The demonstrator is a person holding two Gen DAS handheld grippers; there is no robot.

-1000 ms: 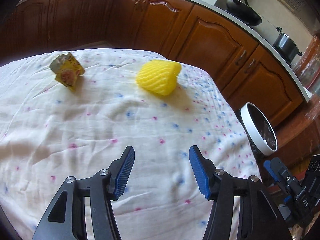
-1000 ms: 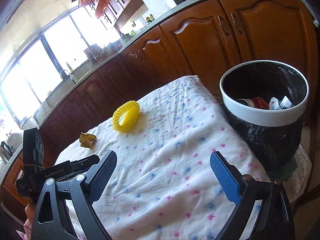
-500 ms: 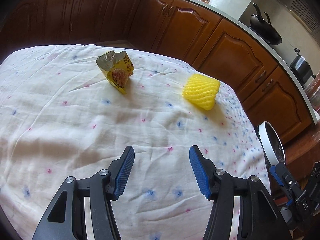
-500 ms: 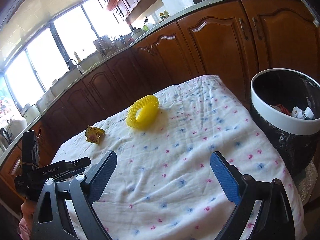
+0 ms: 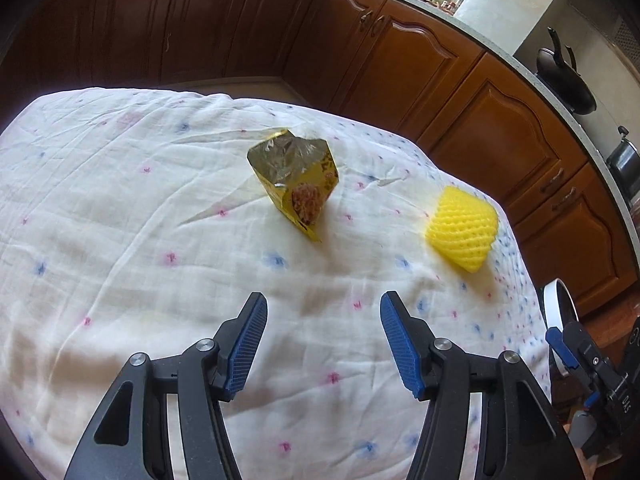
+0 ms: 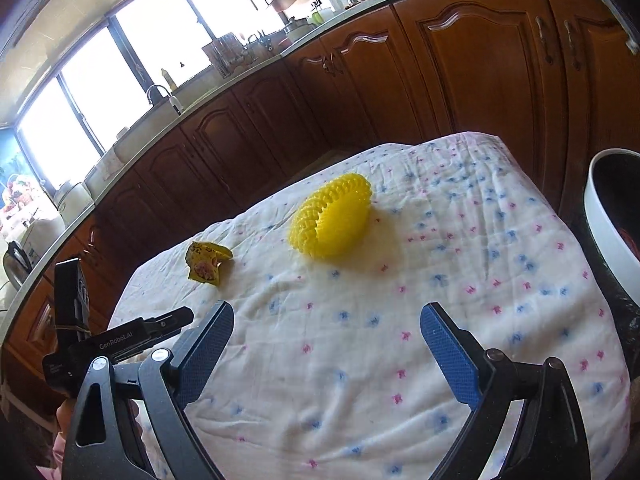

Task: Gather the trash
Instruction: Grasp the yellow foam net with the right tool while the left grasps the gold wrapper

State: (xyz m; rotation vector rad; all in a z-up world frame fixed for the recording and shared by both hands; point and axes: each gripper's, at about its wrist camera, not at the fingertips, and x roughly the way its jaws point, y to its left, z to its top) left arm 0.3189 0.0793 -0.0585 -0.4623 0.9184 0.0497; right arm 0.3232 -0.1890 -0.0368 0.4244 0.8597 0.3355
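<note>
A torn yellow snack wrapper (image 5: pixel 296 184) lies on the cloth-covered table (image 5: pixel 120 240), ahead of my open, empty left gripper (image 5: pixel 322 332). A yellow foam fruit net (image 5: pixel 462 232) lies to its right near the table's right edge. In the right wrist view the foam net (image 6: pixel 330 220) is ahead of my open, empty right gripper (image 6: pixel 326 344), and the wrapper (image 6: pixel 206 266) lies further left. The white-rimmed trash bin (image 6: pixel 608 232) with a black liner stands off the table's right side; it also shows in the left wrist view (image 5: pixel 560 312).
Dark wooden kitchen cabinets (image 6: pixel 460 60) run behind the table. The left gripper's body (image 6: pixel 112 340) shows at the lower left of the right wrist view, and the right gripper's body (image 5: pixel 592 368) at the lower right of the left wrist view. A black pan (image 5: pixel 568 80) sits on the counter.
The left gripper has swung left, so the wrapper is now ahead of it and the foam net has shifted right. The right gripper has swung left too; the bin has slid to the frame's edge.
</note>
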